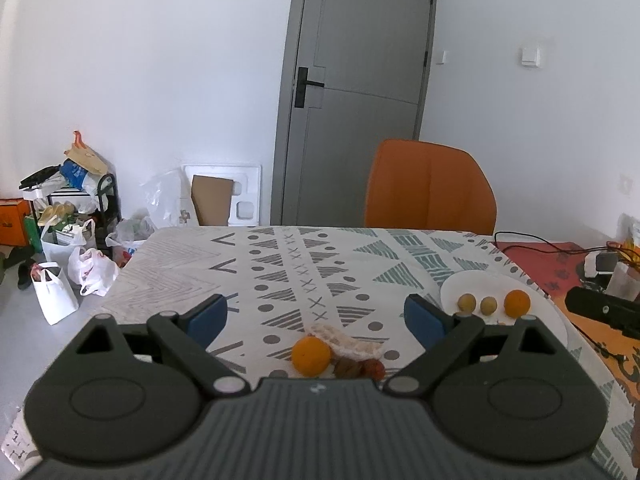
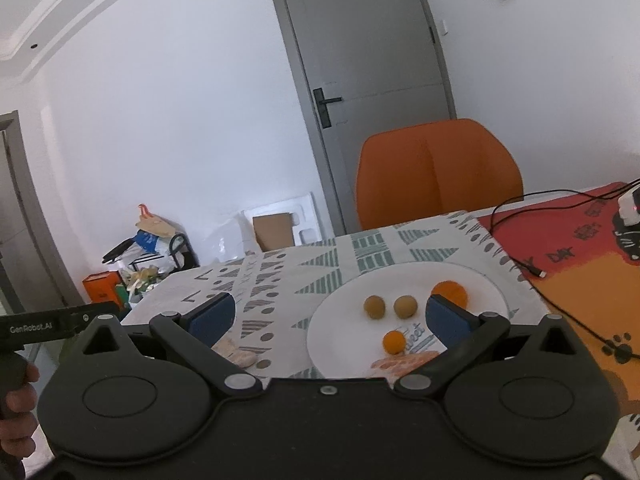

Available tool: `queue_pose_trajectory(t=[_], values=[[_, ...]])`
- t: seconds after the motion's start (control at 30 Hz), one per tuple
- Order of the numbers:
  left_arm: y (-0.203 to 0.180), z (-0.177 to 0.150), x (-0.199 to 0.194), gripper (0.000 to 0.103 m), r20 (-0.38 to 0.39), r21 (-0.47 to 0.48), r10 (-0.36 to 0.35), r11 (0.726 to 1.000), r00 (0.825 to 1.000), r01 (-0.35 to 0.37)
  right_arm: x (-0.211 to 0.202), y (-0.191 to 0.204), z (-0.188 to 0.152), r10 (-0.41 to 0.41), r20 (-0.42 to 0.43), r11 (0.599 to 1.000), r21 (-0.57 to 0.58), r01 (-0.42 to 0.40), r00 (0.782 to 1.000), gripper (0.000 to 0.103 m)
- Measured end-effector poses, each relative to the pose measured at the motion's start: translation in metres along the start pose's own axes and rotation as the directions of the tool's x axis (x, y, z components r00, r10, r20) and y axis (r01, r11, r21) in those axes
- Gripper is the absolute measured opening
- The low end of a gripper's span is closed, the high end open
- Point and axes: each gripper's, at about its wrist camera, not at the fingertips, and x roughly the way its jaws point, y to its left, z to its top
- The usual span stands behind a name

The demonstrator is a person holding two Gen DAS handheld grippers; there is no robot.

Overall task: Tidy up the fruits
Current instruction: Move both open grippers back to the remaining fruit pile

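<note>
White walls and a grey door back the patterned table (image 1: 280, 264). Left view: left tongs (image 1: 316, 314) released, empty; an orange (image 1: 311, 356) waits at 6 o'clock, unsorted. Right view: right tongs (image 2: 332, 314) released, empty above the plate (image 2: 336, 344), where sorted fruits (image 2: 374, 306) gather at 12 o'clock.

Tablecloth (image 1: 280, 264): woven cloth, matt, printed with grey and green shapes.
Plate (image 2: 344, 320): smooth, glossy white, looks ceramic.
Oranges (image 1: 311, 356): dimpled peel, faint sheen.
Small round fruits (image 2: 375, 306): dull tan skin, matt.
Foam net (image 1: 344, 340): soft white mesh, looks like foam.
Left gripper (image 1: 316, 316): matt black plastic body, ribbed grey top, blue matt pads.
Right gripper (image 2: 330, 318): same matt black plastic, metal pivot pins.
Chair (image 1: 430, 188): smooth orange upholstery, slight sheen.
Door (image 1: 360, 80): grey, smooth, matt paint.
Bags (image 1: 92, 268): thin, crinkled white plastic.
</note>
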Motion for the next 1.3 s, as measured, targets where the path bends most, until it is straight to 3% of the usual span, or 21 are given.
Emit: queue_pose_trajectory(t=[0.6, 1.07, 1.3], values=[[0.040, -0.020, 0.013, 0.094, -0.043, -0.069, -0.008, 0.998, 0.999, 0.005, 0.030, 0.031, -0.022, 0.034, -0.094, 0.999, -0.018, -0.036, 0.995, 0.103], [0.046, -0.028, 0.041, 0.092, -0.089, -0.065, -0.023, 0.998, 0.996, 0.017, 0.062, 0.047, -0.034, 0.050, -0.156, 0.997, -0.044, -0.058, 0.987, 0.103], [0.046, -0.034, 0.063, 0.079, -0.139, -0.082, -0.042, 0.996, 0.989, 0.031, 0.075, 0.049, -0.038, 0.084, -0.187, 0.994, -0.046, -0.095, 0.979, 0.102]])
